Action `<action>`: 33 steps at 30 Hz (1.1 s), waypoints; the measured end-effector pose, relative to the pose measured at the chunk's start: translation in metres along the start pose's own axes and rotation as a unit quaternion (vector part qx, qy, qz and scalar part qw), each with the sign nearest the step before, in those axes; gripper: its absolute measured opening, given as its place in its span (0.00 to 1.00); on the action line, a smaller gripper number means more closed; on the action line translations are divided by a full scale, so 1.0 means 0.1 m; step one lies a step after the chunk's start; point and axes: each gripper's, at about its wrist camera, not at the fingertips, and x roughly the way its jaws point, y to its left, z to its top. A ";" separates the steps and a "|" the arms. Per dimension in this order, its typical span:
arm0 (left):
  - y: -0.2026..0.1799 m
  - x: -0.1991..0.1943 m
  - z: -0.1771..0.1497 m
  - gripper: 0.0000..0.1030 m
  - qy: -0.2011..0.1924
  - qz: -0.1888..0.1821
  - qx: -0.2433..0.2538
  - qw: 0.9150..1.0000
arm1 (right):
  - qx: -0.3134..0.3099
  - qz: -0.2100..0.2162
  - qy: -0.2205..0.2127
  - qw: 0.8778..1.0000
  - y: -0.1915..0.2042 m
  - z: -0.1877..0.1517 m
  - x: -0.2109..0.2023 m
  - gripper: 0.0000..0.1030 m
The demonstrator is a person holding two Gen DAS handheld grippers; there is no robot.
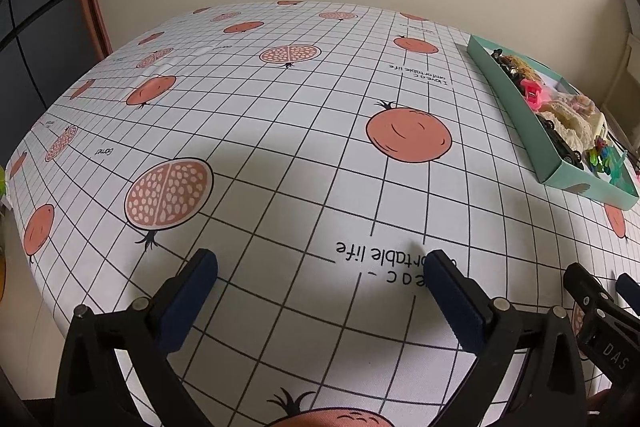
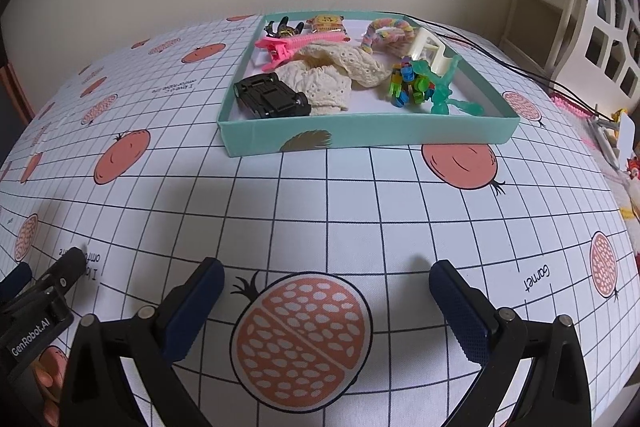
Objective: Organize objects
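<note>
Teal cardboard tray sits at the far side of the pomegranate-print tablecloth, well apart from both grippers. Contents, loosely piled: black toy car upside down at the near-left corner; cream lace fabric touching it; pink hair clip; multicolour block figure; translucent green figure near the right wall; pastel braided band at the back.

Left gripper: jaws spread wide, empty, low over the cloth. Right gripper: likewise spread, empty.

Handling, judged: all items light. Car rigid, take across its body. Lace soft, pinch a fold. Clip and green figure slick plastic, grip the thickest part. Block figure may come apart.
</note>
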 end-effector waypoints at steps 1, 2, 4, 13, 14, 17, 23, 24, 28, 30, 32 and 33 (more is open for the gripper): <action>0.00 0.00 0.00 1.00 0.000 0.000 0.000 1.000 | 0.000 0.000 0.000 1.000 0.00 0.00 0.00 1.00; 0.00 0.00 0.00 1.00 0.000 0.000 0.000 1.000 | 0.000 -0.001 0.000 1.000 0.00 0.00 0.00 1.00; 0.00 0.00 0.00 1.00 0.000 0.000 0.000 1.000 | 0.000 -0.001 -0.001 1.000 0.00 0.00 0.00 1.00; 0.00 -0.01 -0.01 1.00 0.001 0.002 -0.004 1.000 | 0.003 -0.002 -0.003 1.000 0.00 -0.01 0.01 1.00; 0.00 0.00 -0.01 1.00 0.001 0.002 -0.004 1.000 | 0.003 -0.003 -0.004 1.000 0.00 -0.01 0.00 1.00; 0.01 0.00 -0.01 1.00 0.001 0.001 -0.003 1.000 | 0.004 -0.004 -0.005 1.000 0.00 -0.02 0.00 1.00; 0.02 0.00 -0.01 1.00 0.001 0.001 -0.002 1.000 | 0.005 -0.004 -0.006 1.000 0.00 -0.02 0.00 1.00; 0.02 0.00 -0.01 1.00 0.001 0.001 -0.002 1.000 | 0.005 -0.004 -0.006 1.000 0.00 -0.02 0.00 1.00; 0.02 0.00 -0.01 1.00 0.001 0.001 -0.002 1.000 | 0.005 -0.004 -0.006 1.000 0.00 -0.02 0.00 1.00; 0.02 0.00 -0.01 1.00 0.001 0.000 -0.002 1.000 | 0.005 -0.004 -0.007 1.000 0.00 -0.02 0.00 1.00; 0.02 0.00 -0.01 1.00 0.001 0.000 -0.002 1.000 | 0.006 -0.005 -0.008 1.000 0.00 -0.02 0.00 1.00; 0.02 0.00 -0.01 1.00 0.001 0.000 -0.001 1.000 | 0.006 -0.005 -0.008 1.000 0.00 -0.02 0.00 1.00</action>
